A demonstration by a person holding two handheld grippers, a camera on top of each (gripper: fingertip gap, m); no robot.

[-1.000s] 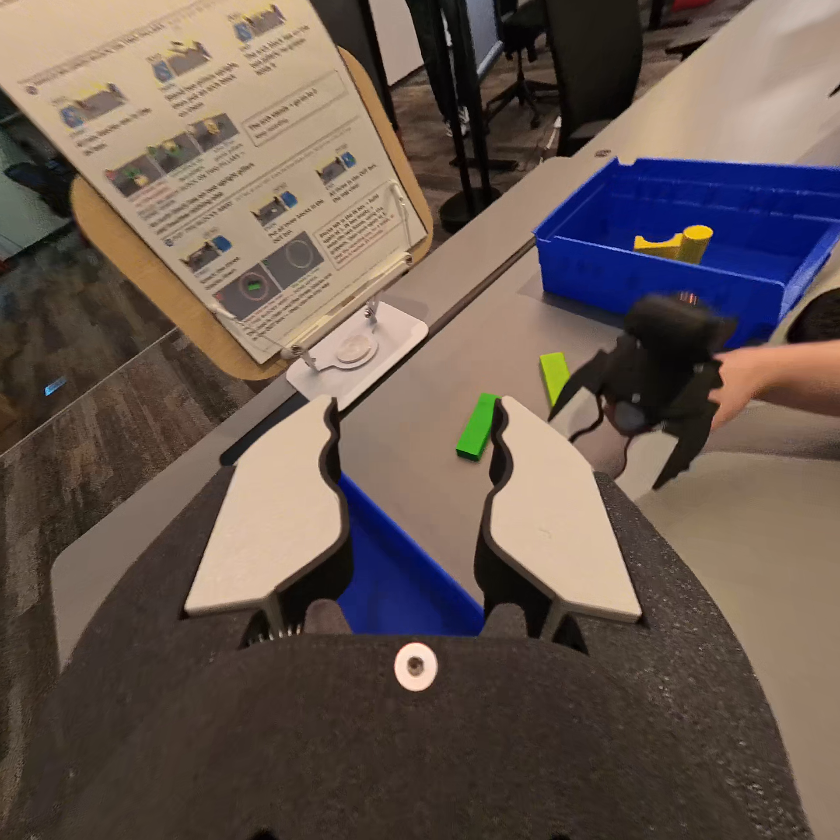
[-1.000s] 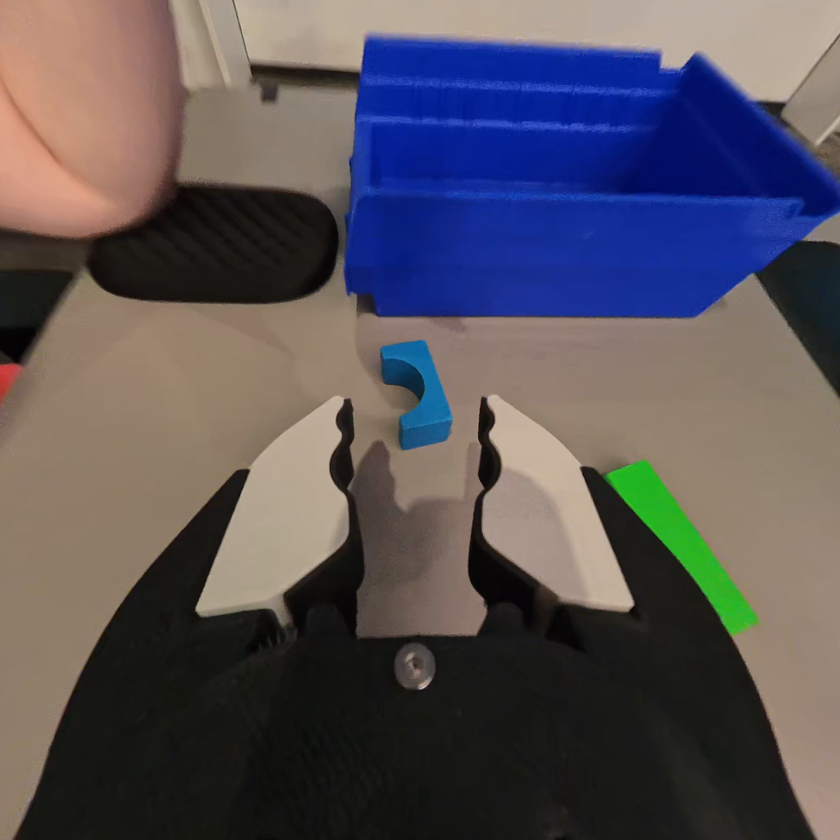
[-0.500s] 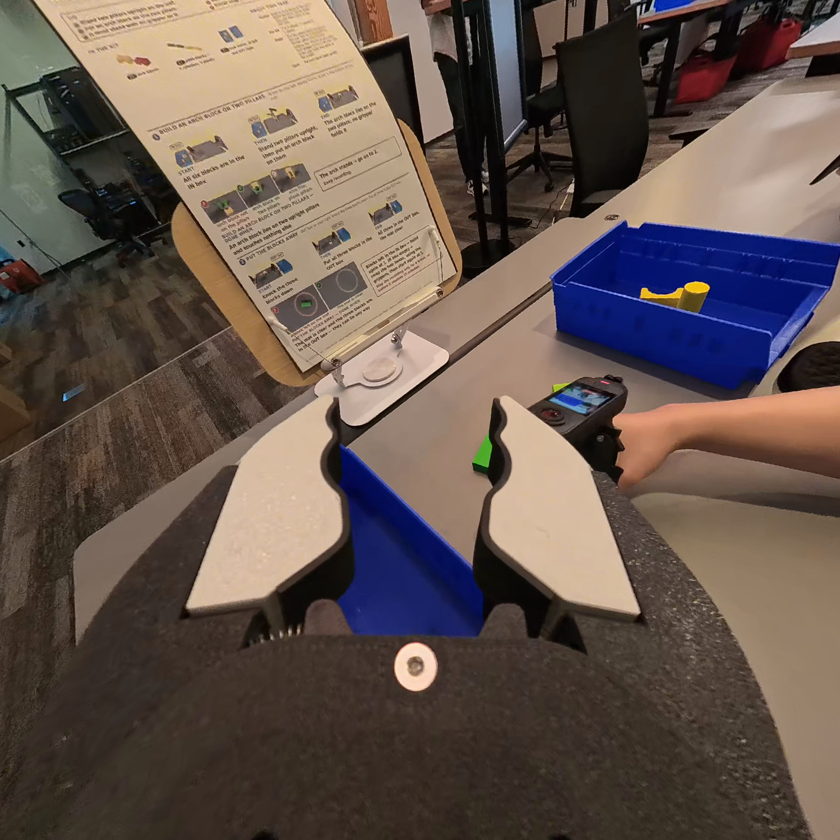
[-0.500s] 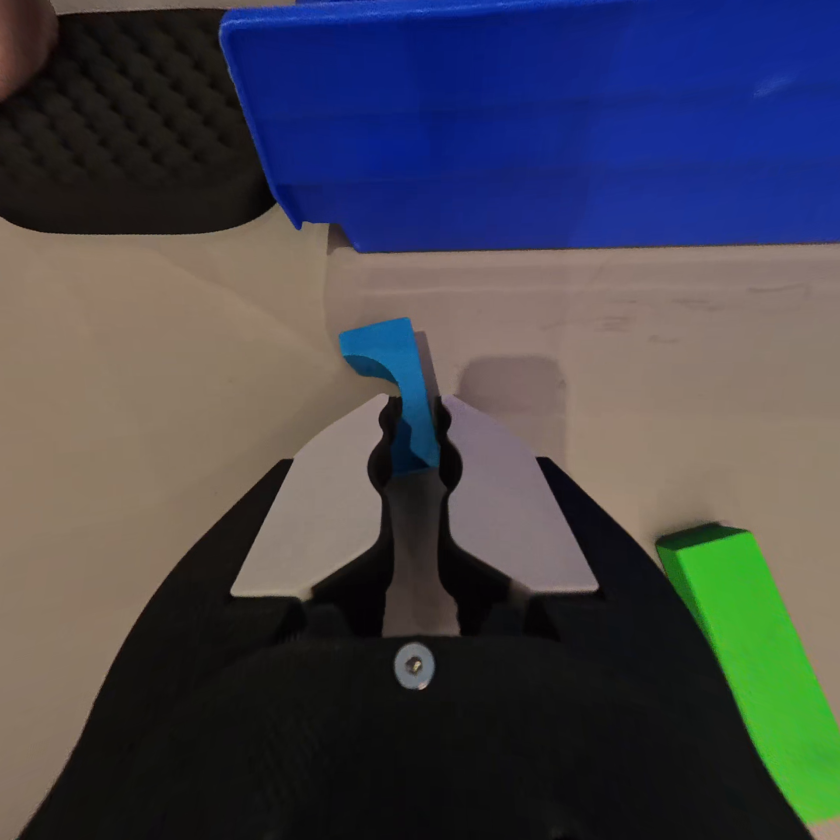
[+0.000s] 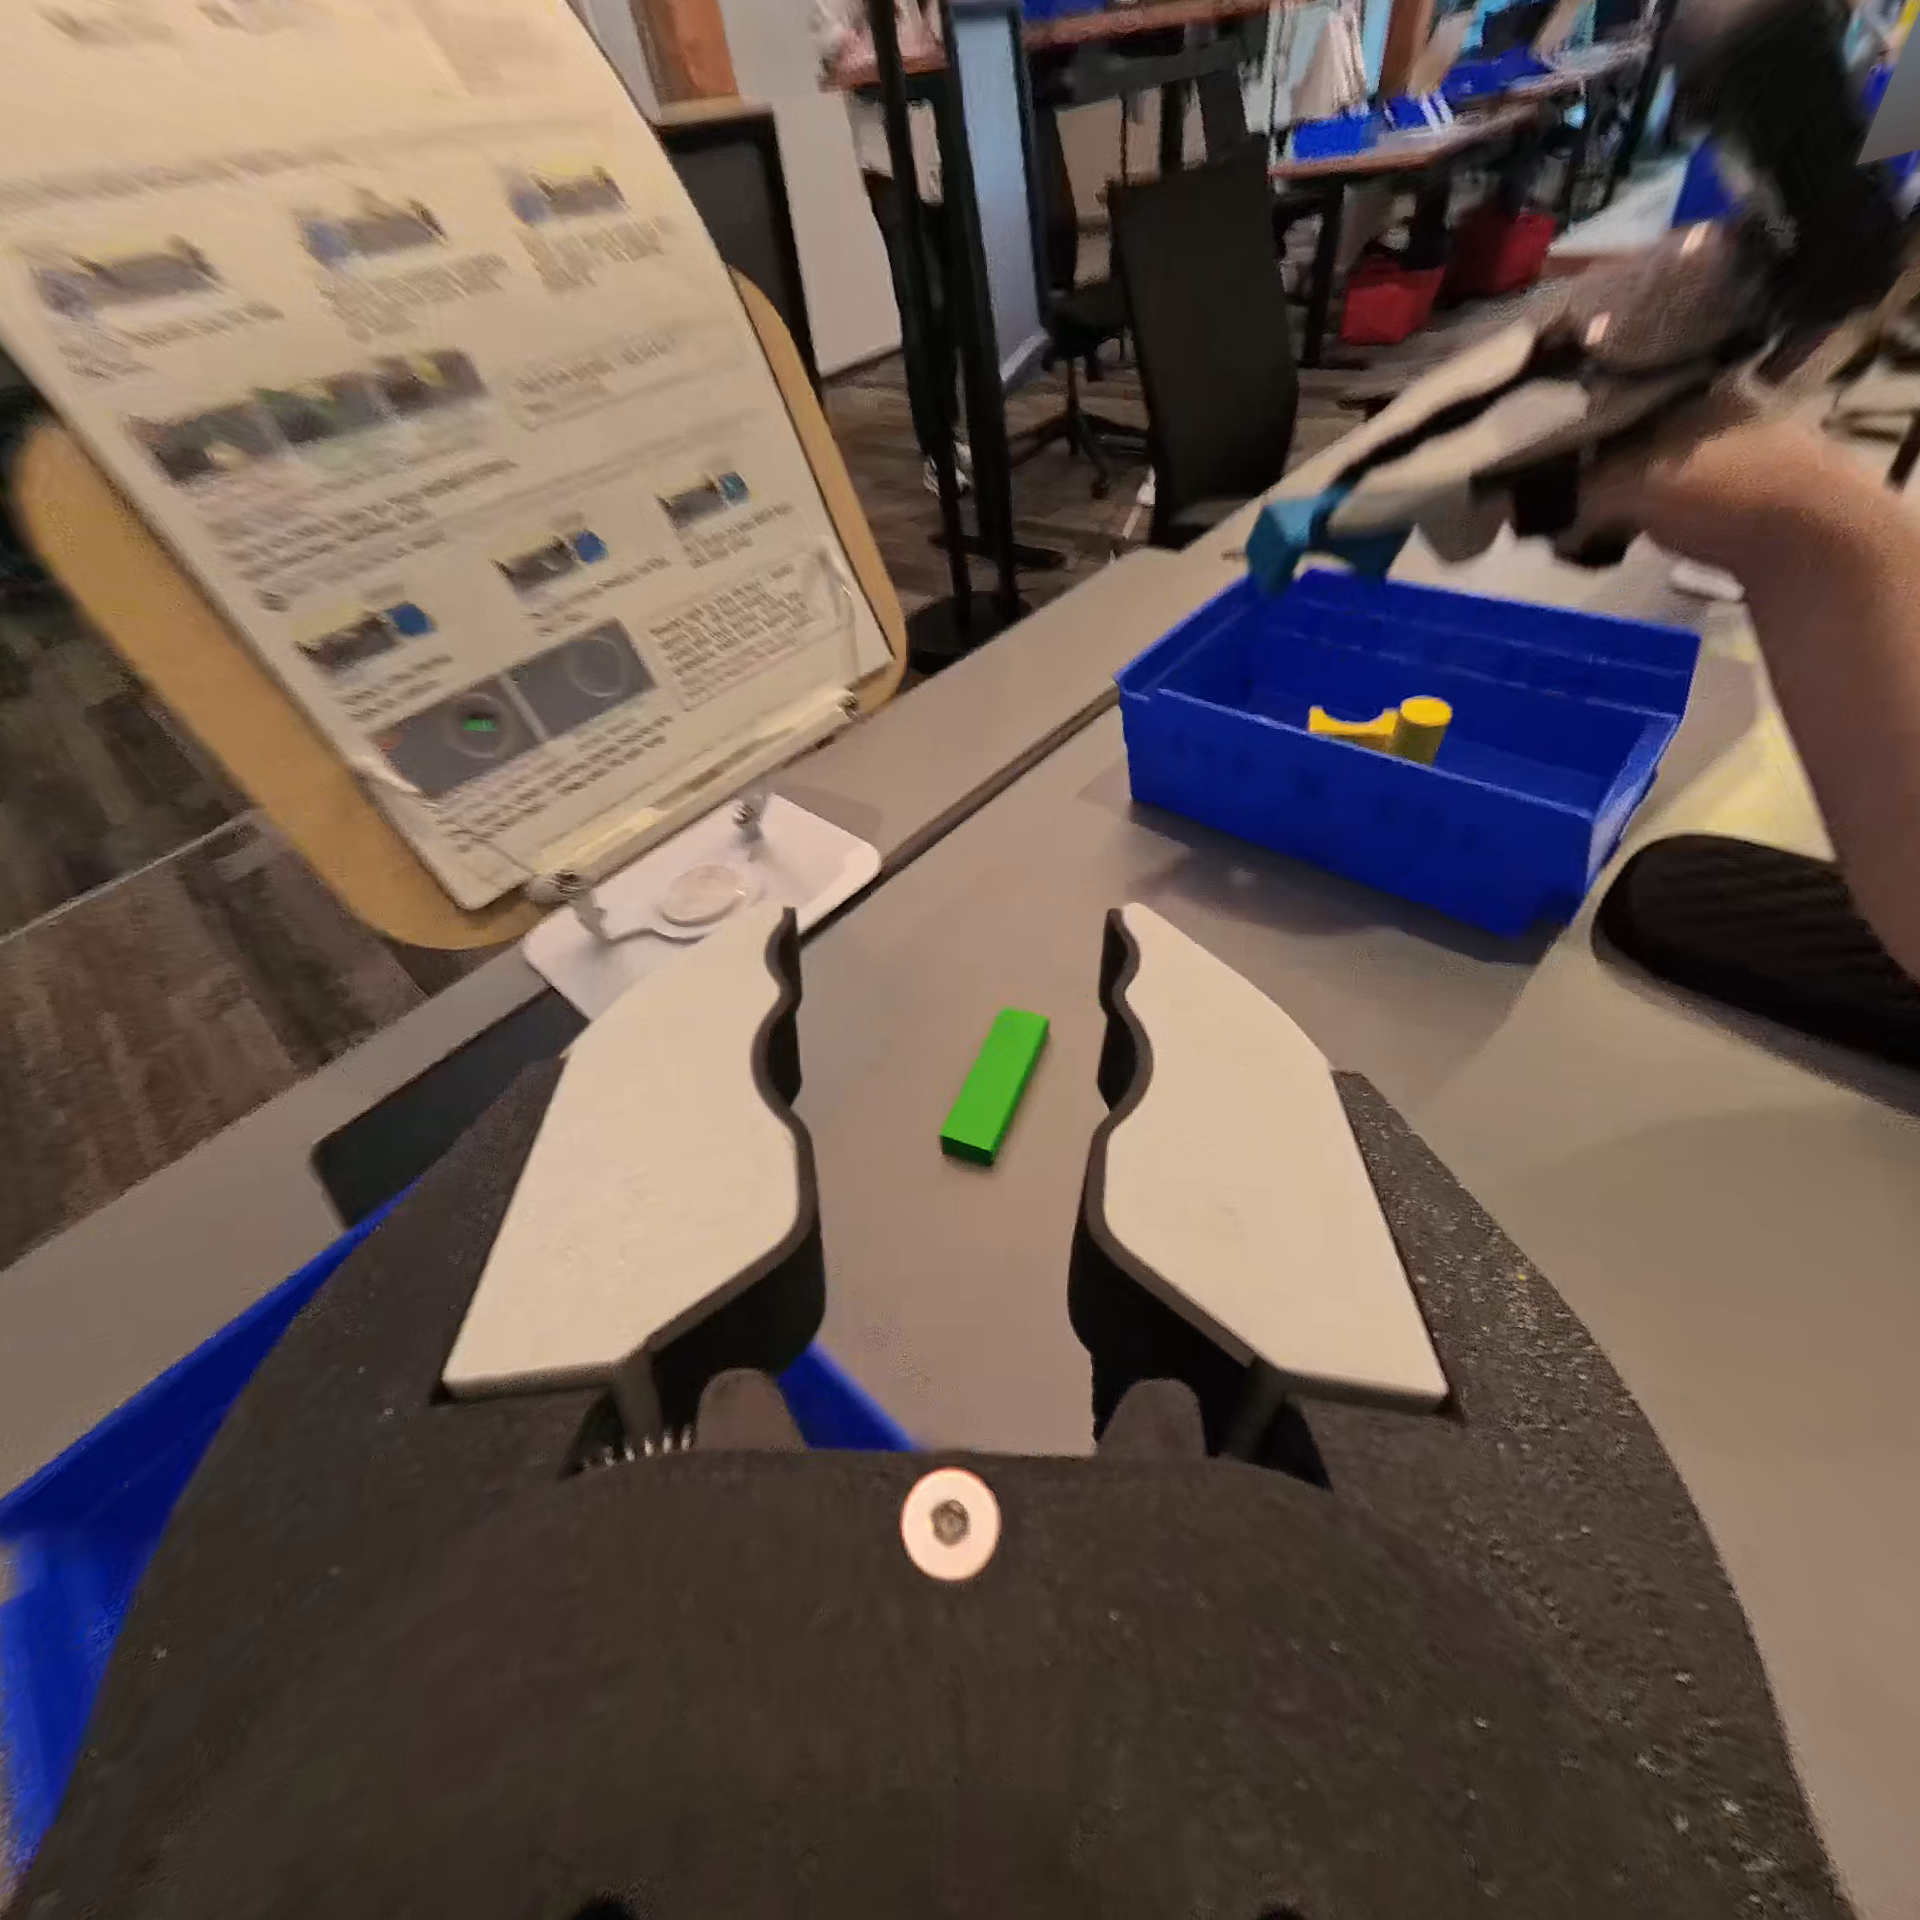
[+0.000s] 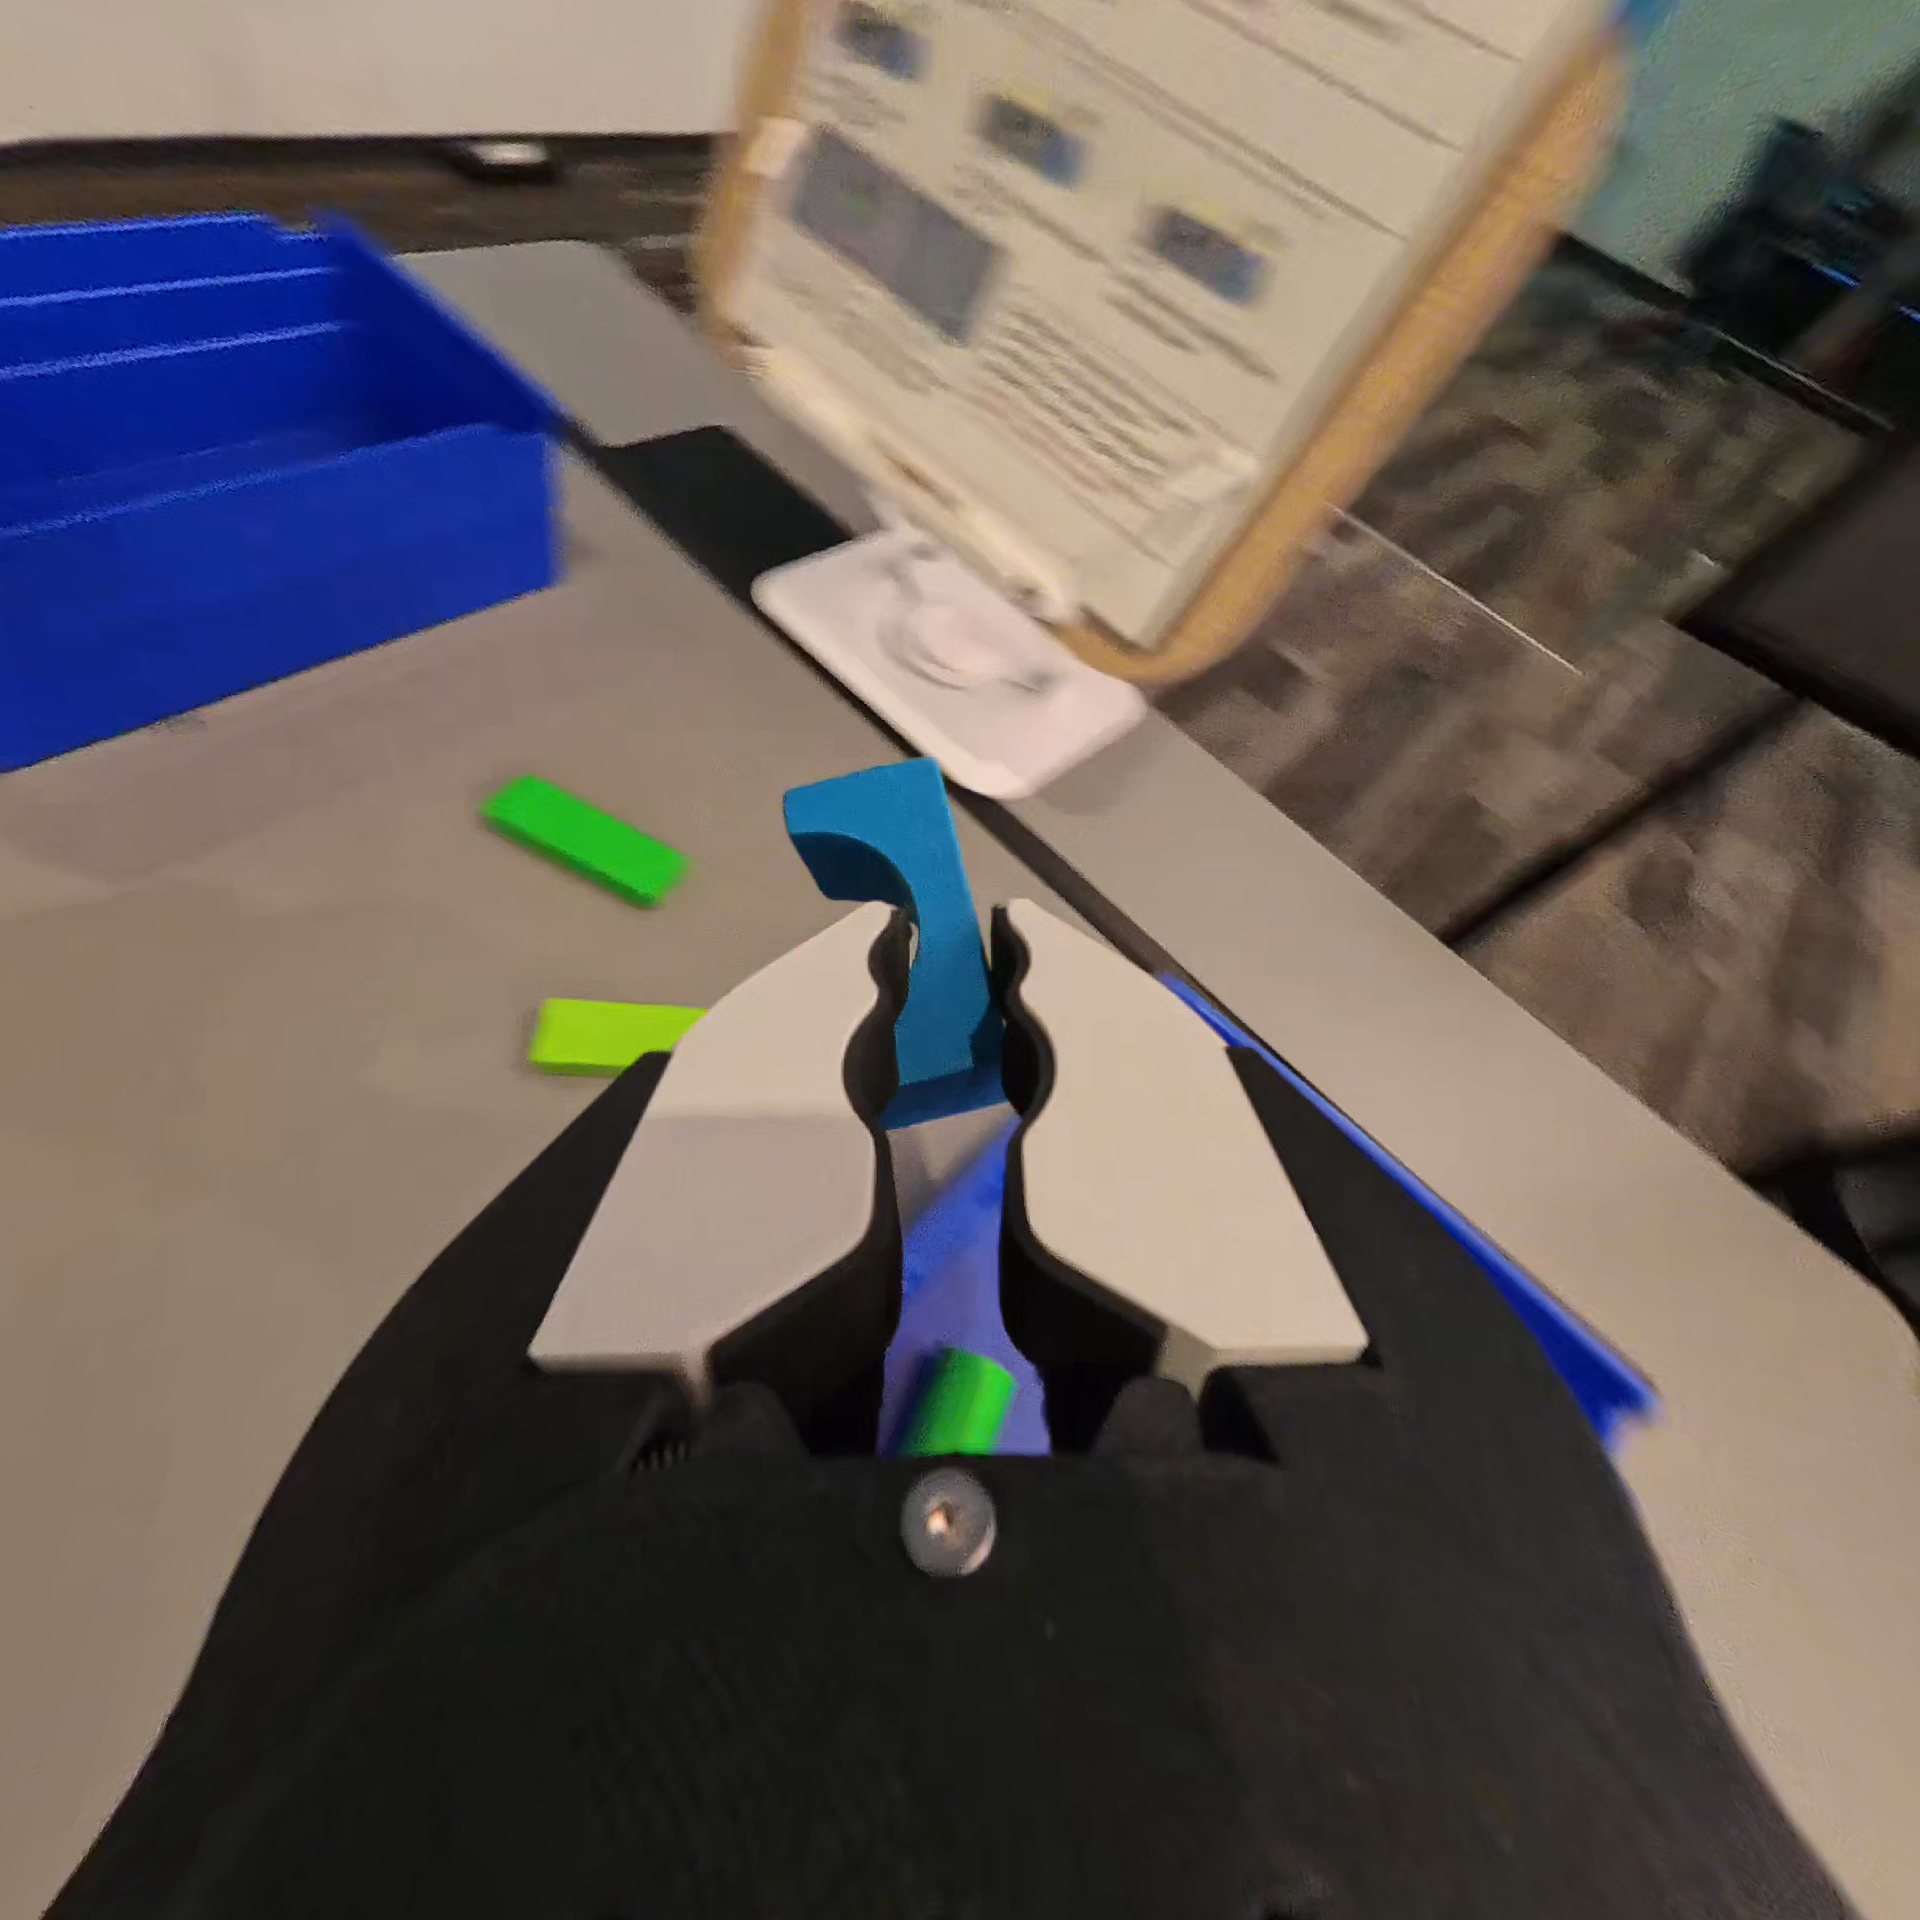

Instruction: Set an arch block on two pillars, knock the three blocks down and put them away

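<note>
My right gripper [image 6: 943, 920] pinches the blue arch block [image 6: 914, 935] between its fingers at centre frame, lifted off the grey table [image 6: 260, 1039]. Below it a second blue bin [image 6: 1403, 1226] holds a green piece [image 6: 961, 1403]. Two green pillar blocks lie flat at left: the darker one [image 6: 582, 840] above the lighter one [image 6: 613, 1034]. My left gripper [image 5: 948, 971] is spread wide, holding nothing, with a green pillar [image 5: 995, 1084] on the table framed between its fingers. At upper right, a blue bin [image 5: 1351, 810] contains yellow blocks [image 5: 1387, 727].
</note>
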